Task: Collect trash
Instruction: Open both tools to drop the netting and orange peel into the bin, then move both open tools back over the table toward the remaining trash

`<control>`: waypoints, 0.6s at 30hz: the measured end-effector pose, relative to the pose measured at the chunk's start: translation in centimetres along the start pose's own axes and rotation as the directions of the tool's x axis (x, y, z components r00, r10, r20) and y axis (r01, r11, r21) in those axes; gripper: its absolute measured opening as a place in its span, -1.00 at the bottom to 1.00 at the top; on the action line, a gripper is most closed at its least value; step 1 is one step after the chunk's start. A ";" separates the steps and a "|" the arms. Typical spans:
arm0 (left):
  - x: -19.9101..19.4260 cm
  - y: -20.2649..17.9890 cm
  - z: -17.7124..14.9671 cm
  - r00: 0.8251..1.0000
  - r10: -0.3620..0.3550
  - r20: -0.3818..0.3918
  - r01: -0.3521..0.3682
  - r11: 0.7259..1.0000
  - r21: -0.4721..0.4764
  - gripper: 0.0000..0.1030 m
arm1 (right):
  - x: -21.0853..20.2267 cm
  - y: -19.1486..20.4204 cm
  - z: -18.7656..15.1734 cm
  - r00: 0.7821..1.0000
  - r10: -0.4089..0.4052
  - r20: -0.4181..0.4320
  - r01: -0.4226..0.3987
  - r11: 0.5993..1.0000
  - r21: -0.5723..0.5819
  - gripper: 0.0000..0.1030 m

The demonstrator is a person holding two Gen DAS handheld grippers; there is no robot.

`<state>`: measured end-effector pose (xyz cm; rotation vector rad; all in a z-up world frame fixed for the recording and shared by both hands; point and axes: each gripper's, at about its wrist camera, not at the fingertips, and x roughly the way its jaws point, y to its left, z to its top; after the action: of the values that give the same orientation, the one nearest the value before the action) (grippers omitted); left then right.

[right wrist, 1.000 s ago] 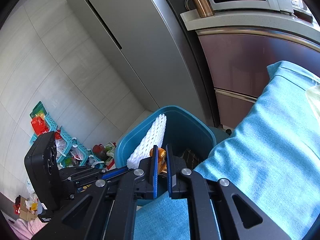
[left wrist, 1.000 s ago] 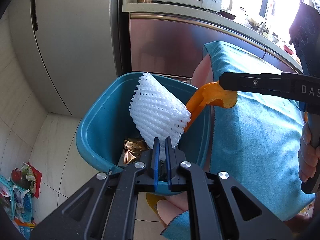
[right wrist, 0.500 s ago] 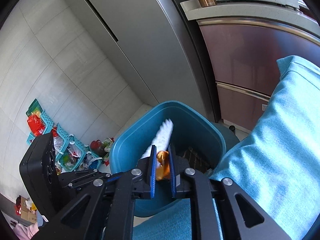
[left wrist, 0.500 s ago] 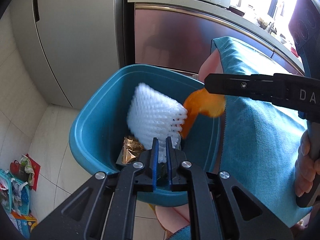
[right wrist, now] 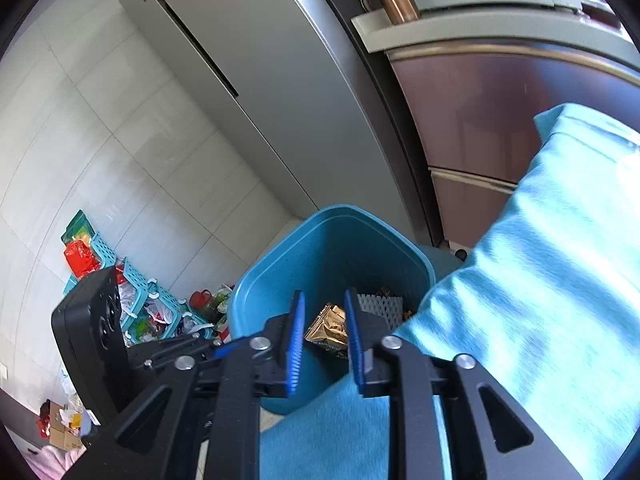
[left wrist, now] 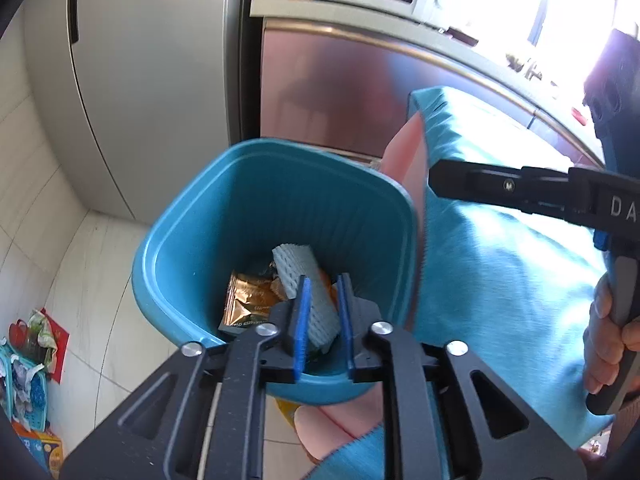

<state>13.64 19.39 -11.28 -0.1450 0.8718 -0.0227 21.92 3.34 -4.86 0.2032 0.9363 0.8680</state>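
Both the left gripper [left wrist: 323, 316] and the right gripper [right wrist: 322, 334] are standing open and empty above the teal trash bin [left wrist: 192, 216]. The white foam fruit net [left wrist: 306, 284] and the golden snack wrapper [right wrist: 328, 328] are lying inside it, so the dropping step seems finished. Next, I think, both are needing to look for more trash.

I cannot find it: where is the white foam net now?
In the left wrist view the white foam net lies inside the teal bin, right of the gold wrapper.

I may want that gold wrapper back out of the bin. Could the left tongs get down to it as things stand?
Probably yes. The left tongs hang open right over the blue bin, whose mouth is uncovered. The gold wrapper lies exposed at the bottom beside the white foam net, though the bin's depth may make it awkward.
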 end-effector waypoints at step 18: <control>-7.8 -7.9 -1.2 0.971 -0.173 0.165 0.140 0.971 0.194 0.13 | -12.7 -0.6 -4.9 0.981 -0.049 0.188 0.060 0.997 -0.048 0.04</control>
<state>8.02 12.00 -4.96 -0.0437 0.6710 -0.2337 14.71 -7.26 -0.23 0.2082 0.7395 0.8077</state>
